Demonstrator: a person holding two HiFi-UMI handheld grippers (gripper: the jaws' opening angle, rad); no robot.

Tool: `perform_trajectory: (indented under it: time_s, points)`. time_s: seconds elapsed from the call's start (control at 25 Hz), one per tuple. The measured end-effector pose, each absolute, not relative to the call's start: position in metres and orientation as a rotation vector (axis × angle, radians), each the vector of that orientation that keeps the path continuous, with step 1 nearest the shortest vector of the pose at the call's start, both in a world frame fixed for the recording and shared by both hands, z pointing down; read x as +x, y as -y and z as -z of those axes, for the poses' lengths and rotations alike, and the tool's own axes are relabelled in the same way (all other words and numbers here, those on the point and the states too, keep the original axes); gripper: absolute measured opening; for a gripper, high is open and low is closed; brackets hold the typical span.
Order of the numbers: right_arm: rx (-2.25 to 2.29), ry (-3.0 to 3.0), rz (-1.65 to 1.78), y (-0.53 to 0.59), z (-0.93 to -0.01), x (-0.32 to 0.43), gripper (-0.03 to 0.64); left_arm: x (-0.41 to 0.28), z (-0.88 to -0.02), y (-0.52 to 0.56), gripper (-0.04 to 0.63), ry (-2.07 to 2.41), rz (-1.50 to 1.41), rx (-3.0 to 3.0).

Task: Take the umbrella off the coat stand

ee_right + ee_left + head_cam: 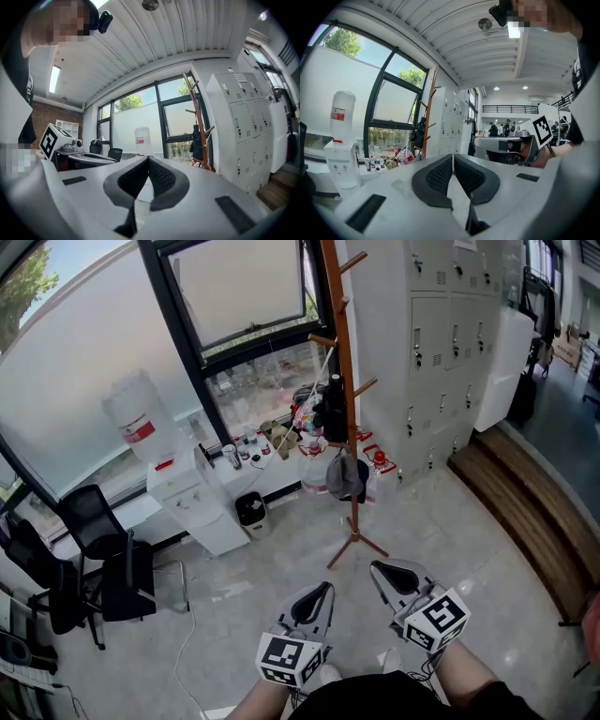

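Left gripper (319, 594) and right gripper (386, 573) are both pressed together, empty, well apart from the coat stand (348, 371). The dark umbrella (335, 411) hangs mid-pole (folded, probably light, fabric slippery), best pinched at its stiff upper end.

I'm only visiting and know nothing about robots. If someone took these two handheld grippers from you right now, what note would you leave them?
Left gripper: shut, empty, held low in front of the person.
Right gripper: shut, empty, beside it.
Black folded umbrella: hanging on the tall brown wooden coat stand, across the floor from both grippers.
Done: nothing; the umbrella is untouched.
Left: approach, open a gripper, grasp the umbrella, lift it off its peg.
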State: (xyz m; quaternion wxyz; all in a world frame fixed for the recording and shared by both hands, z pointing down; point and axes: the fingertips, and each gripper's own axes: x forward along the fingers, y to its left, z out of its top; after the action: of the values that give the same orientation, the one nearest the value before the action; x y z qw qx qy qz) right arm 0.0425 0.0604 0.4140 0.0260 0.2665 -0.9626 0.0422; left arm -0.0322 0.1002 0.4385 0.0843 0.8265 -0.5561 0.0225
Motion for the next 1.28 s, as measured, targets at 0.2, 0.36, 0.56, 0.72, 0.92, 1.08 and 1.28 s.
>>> perform_trajectory:
  time_s: [0.2, 0.36, 0.56, 0.72, 0.92, 1.08, 1.28]
  points:
    - [0.861, 2.966, -0.129, -0.066, -0.415, 0.024, 0.054, -0.052, -0.442, -0.106, 0.026, 1.634, -0.063, 2.484]
    - [0.897, 2.962, -0.125, -0.068, -0.414, 0.008, 0.054, -0.069, -0.441, -0.109, 0.026, 1.613, -0.059, 2.504]
    - [0.95, 2.95, -0.116, -0.07, -0.412, -0.004, 0.054, -0.086, -0.44, -0.112, 0.026, 1.597, -0.047, 2.526]
    - [0.951, 2.946, -0.108, -0.07, -0.408, -0.016, 0.054, -0.098, -0.439, -0.113, 0.026, 1.593, -0.026, 2.522]
    - [0.947, 2.948, -0.102, -0.061, -0.406, -0.025, 0.054, -0.106, -0.442, -0.109, 0.026, 1.594, -0.026, 2.514]
    - [0.928, 2.953, -0.099, -0.049, -0.407, -0.028, 0.054, -0.109, -0.443, -0.096, 0.026, 1.615, -0.032, 2.506]
    - [0.914, 2.966, -0.098, -0.021, -0.405, -0.024, 0.054, -0.105, -0.44, -0.069, 0.026, 1.629, -0.031, 2.499]
